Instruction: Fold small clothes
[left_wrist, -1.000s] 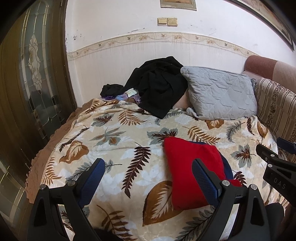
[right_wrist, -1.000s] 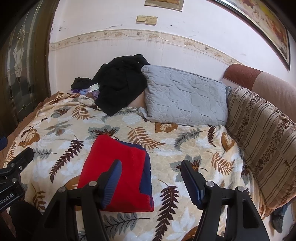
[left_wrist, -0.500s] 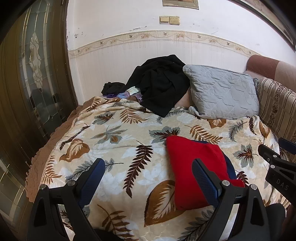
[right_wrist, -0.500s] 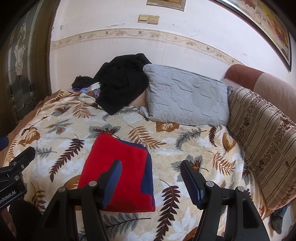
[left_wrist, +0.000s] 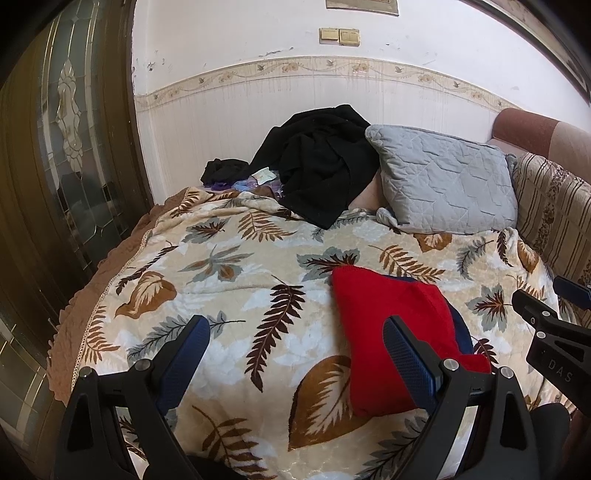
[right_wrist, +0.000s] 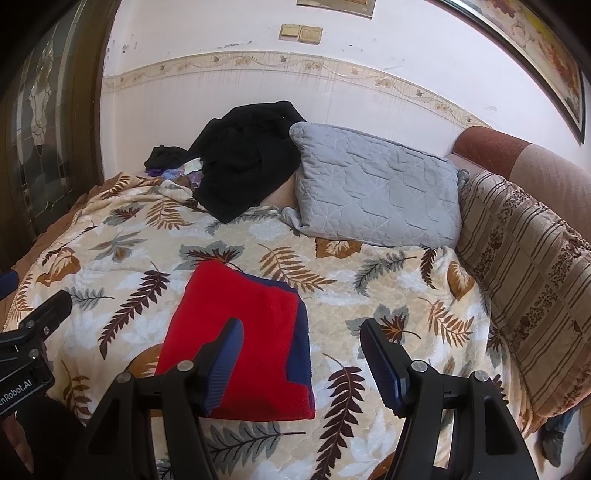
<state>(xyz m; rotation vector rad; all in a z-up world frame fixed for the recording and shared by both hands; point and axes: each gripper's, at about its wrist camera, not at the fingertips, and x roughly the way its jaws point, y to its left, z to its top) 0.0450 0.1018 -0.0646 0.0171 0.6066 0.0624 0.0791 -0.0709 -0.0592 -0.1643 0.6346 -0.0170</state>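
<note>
On the leaf-print blanket (left_wrist: 236, 280) sits the folded red garment (right_wrist: 243, 325), a navy layer peeking out underneath, its near edge partly hidden by gripper fingers. Left gripper (left_wrist: 295, 347) and right gripper (right_wrist: 301, 350) both hover above, jaws wide apart, holding nothing. Stuff behind the black clothes pile (left_wrist: 321, 162) is too jumbled to make out.

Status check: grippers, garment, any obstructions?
Left gripper open, empty; right gripper open, empty. Folded red garment with navy edge lies flat on leaf-print blanket, untouched. Nothing in the way.
</note>
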